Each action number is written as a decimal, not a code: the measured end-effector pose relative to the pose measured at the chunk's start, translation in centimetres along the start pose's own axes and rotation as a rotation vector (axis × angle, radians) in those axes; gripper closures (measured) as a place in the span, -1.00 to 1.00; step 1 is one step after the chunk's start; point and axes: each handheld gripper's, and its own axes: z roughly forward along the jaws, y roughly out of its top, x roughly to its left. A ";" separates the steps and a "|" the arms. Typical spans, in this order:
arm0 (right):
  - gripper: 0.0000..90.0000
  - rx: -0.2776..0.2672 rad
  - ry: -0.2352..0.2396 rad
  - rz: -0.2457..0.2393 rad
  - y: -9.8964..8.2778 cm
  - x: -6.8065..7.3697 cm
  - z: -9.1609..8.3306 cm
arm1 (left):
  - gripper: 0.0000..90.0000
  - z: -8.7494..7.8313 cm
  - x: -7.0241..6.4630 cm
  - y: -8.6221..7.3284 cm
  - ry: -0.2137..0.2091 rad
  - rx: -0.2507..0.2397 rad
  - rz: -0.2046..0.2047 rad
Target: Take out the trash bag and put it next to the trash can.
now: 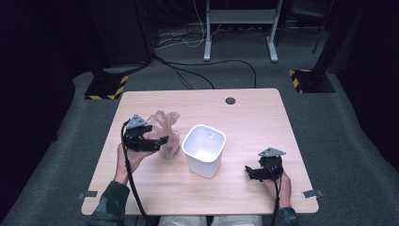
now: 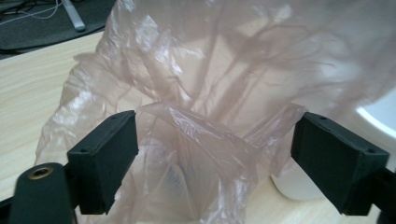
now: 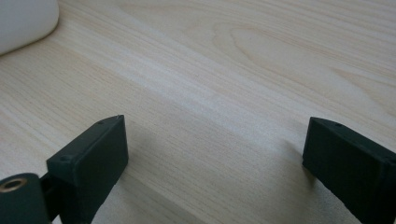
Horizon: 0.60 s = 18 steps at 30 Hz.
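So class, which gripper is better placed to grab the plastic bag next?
Left. The left gripper has bag film between its open jaws; the right gripper rests over bare table, beyond the bin.

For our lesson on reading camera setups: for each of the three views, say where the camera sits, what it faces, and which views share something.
High view: above the person's side, looking down on the table; forearms, both grippers.
Left gripper view: rides the left gripper, facing the plastic bag; open fingers.
Right gripper view: rides the right gripper, facing bare wood; open fingers.
Shared: the white bin appears in all three.

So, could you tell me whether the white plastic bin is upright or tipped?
Upright: the white plastic bin stands on its base, open mouth facing up.
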 end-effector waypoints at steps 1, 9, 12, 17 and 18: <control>-0.87 0.000 0.000 -0.001 0.0 0.0 0.0 | -0.75 -0.3 -0.1 -0.2 0.001 0.002 0.001; -0.87 0.000 0.000 -0.001 0.0 0.0 0.0 | -0.90 -2.3 -0.2 -2.3 0.018 0.000 0.004; -0.87 0.000 0.000 0.000 0.0 0.0 0.0 | -0.93 -2.8 0.0 -3.5 0.033 0.011 0.003; -0.87 0.000 -0.001 0.001 0.0 0.0 0.0 | -0.98 -3.3 0.8 -5.8 0.047 0.017 -0.033; -0.87 0.000 -0.001 0.000 0.0 0.0 0.0 | -0.98 -3.3 1.0 -6.3 0.048 0.017 -0.047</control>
